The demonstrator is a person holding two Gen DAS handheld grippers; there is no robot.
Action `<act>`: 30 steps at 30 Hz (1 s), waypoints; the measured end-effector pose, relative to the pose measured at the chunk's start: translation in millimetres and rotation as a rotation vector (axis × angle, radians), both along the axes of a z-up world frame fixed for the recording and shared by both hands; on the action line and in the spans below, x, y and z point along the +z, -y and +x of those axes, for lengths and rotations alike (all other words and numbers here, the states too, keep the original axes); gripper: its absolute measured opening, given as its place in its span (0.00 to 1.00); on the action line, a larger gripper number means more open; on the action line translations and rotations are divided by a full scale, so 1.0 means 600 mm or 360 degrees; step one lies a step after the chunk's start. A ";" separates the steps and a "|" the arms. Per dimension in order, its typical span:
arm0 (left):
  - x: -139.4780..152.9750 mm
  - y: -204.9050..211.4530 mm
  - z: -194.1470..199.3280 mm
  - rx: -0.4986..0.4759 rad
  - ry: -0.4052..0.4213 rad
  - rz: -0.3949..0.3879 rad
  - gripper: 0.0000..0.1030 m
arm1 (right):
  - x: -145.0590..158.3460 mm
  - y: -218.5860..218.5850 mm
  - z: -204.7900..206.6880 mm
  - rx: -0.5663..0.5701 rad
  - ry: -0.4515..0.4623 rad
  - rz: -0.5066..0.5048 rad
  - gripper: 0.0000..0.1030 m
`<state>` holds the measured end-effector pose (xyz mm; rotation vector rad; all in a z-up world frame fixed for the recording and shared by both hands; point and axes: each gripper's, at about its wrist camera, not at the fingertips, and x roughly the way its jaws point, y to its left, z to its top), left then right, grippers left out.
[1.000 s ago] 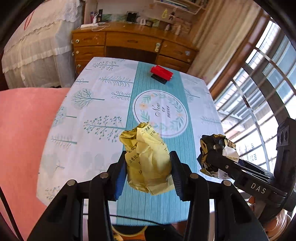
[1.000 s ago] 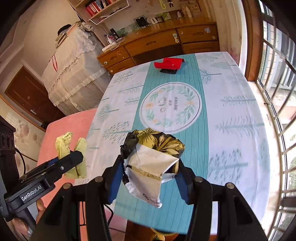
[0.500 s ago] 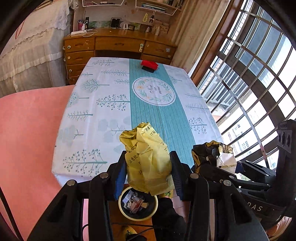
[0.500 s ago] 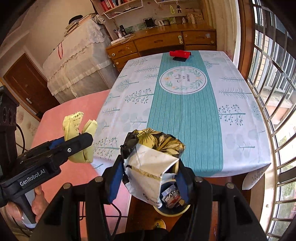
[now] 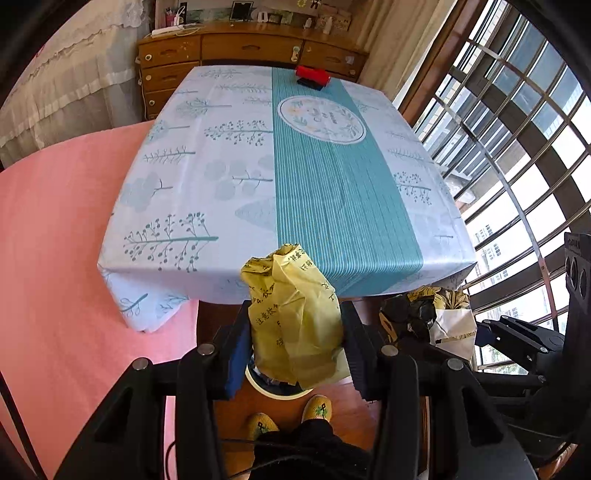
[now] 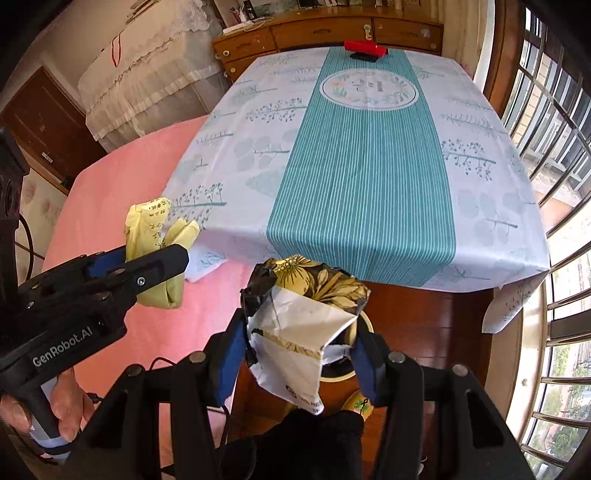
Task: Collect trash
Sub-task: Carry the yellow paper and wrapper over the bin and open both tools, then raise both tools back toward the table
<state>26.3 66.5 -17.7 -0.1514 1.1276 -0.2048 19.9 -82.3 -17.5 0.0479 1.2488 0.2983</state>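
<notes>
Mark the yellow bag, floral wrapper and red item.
yellow bag (image 5: 295, 317), left wrist view, crumpled middle
floral wrapper (image 6: 295, 332), right wrist view, white inner face
red item (image 6: 364, 47), right wrist view, top surface

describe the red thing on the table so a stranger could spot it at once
Start at the table under the tree-print cloth and follow its teal striped centre band to the far end, near the wooden dresser. The red thing lies there on a small black object, the only bright red item on the cloth.
</notes>
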 end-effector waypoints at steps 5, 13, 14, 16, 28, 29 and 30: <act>-0.109 0.016 -0.010 0.0070 -0.0143 0.0046 0.43 | -0.122 0.011 -0.011 -0.0024 -0.0138 -0.0009 0.51; -0.348 0.039 -0.020 0.0160 -0.0374 0.0017 0.43 | -0.368 0.042 -0.013 -0.0139 -0.0355 0.0008 0.51; -0.377 0.043 -0.020 0.0155 -0.0375 0.0034 0.43 | -0.400 0.047 -0.012 -0.0160 -0.0373 0.0005 0.51; -0.433 0.051 -0.017 0.0148 -0.0387 0.0060 0.43 | -0.455 0.056 -0.008 -0.0195 -0.0410 0.0008 0.51; -0.638 0.052 -0.004 0.0130 -0.0469 0.0118 0.87 | -0.672 0.096 0.008 -0.0421 -0.0560 0.0134 0.64; -0.646 0.051 -0.003 0.0137 -0.0479 0.0134 0.88 | -0.679 0.096 0.008 -0.0428 -0.0557 0.0130 0.66; -0.651 0.051 0.001 0.0145 -0.0491 0.0160 0.88 | -0.682 0.096 0.009 -0.0433 -0.0554 0.0123 0.67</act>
